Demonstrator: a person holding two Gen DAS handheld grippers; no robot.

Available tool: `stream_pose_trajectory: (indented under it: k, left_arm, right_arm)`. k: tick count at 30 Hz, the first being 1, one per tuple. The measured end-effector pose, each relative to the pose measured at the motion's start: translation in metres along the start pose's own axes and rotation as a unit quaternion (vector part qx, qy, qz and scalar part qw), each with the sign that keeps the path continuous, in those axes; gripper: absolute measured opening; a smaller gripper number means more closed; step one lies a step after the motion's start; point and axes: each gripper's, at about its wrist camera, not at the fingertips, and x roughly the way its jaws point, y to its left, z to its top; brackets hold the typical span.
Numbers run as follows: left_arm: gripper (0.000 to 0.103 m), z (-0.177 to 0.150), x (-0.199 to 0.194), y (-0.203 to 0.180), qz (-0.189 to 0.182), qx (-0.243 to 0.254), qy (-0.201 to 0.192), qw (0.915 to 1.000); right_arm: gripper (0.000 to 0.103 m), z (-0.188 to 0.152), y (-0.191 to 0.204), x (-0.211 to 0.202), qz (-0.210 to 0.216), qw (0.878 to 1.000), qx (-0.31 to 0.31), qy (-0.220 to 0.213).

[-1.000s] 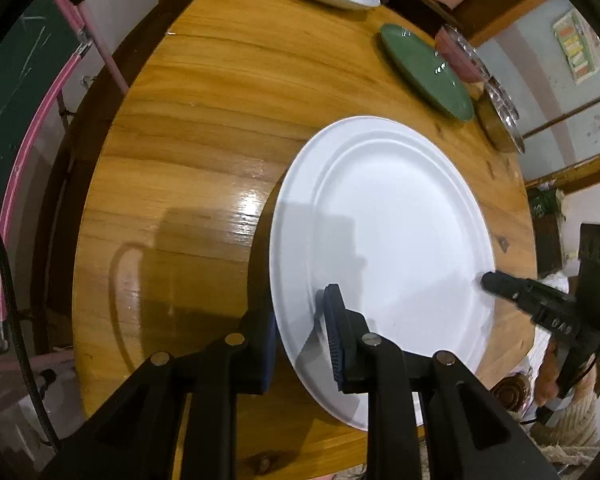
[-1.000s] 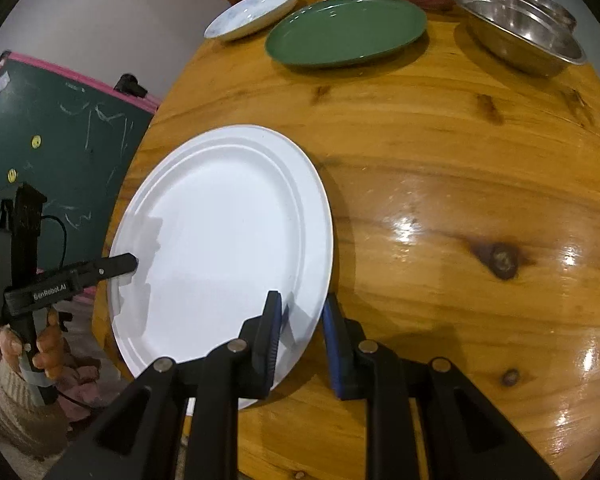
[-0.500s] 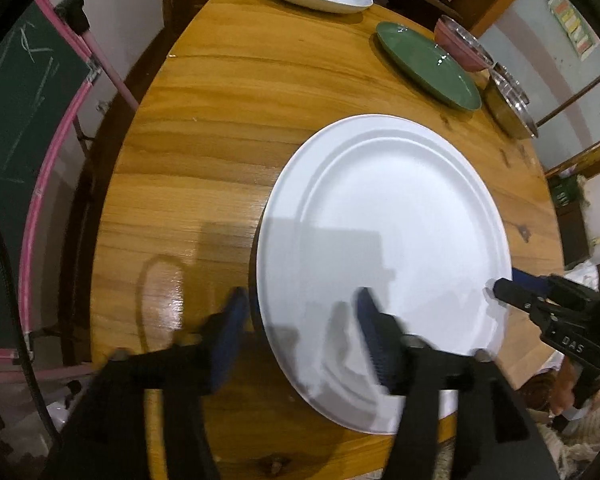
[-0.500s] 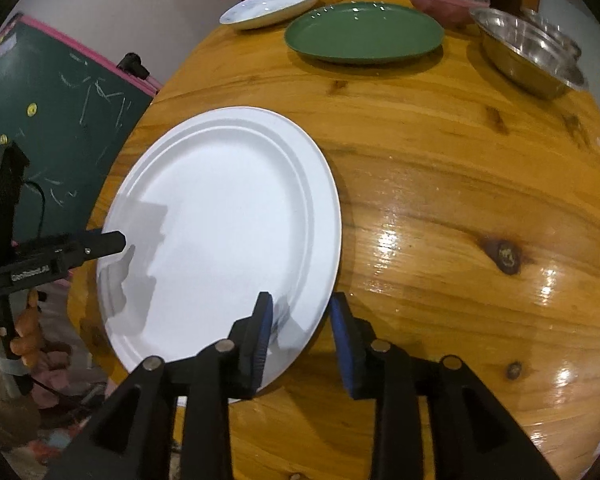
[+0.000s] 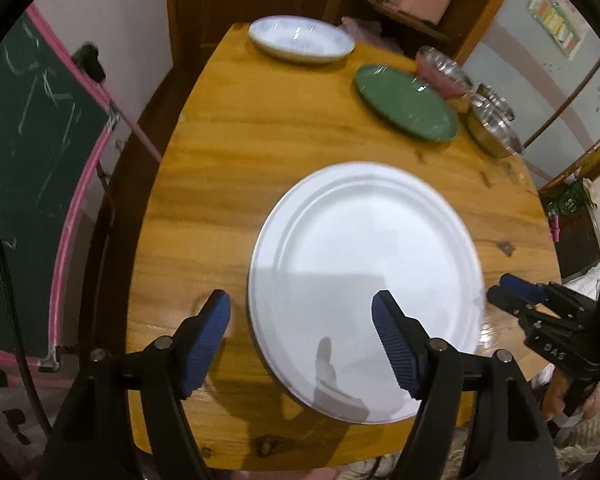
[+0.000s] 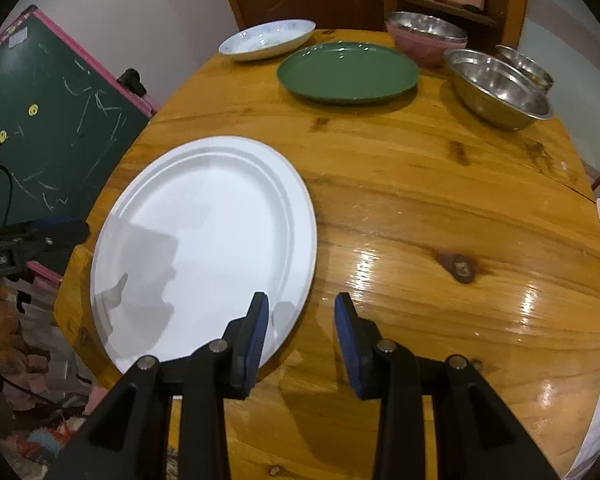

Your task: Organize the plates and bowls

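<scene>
Wooden table (image 6: 420, 200) bears white plate (image 6: 204, 240) between both spread hand-held grippers.

Plates: three – white (image 6: 204, 240), green (image 6: 348, 70), patterned (image 6: 268, 38). Bowls: three – pink (image 6: 424, 42), two steel (image 6: 500, 88).

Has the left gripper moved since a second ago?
Yes. The left gripper opened and backed off the large white plate's rim toward the wooden table's near edge.

The big plate (image 6: 204, 240) is plain white, another plate (image 6: 348, 70) is dark green, 1 bowl (image 6: 424, 46) is pink, and the table (image 6: 440, 208) is honey-yellow wood with dark knots.
</scene>
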Motion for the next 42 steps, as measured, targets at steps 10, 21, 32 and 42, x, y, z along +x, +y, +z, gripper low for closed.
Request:
stream_pose_trajectory:
  k: [10, 21, 32, 42]
  left_arm:
    - [0.072, 0.027, -0.065, -0.057, -0.020, 0.060, -0.054, 0.9966]
    - [0.072, 0.108, -0.126, -0.141, 0.038, 0.145, -0.117, 0.9819]
    - [0.072, 0.191, -0.121, -0.170, 0.061, 0.139, -0.097, 0.9836]
    - [0.072, 0.269, -0.069, -0.158, 0.073, 0.093, -0.064, 0.9909]
  right_arm:
    - [0.034, 0.005, -0.001, -0.053, 0.006, 0.999, 0.001, -0.040]
    - [0.034, 0.055, -0.021, -0.134, 0.008, 0.997, 0.028, -0.076]
    - [0.034, 0.140, -0.048, -0.196, -0.018, 0.992, 0.043, -0.113]
    - [0.034, 0.218, -0.073, -0.164, -0.030, 0.995, 0.062, -0.076]
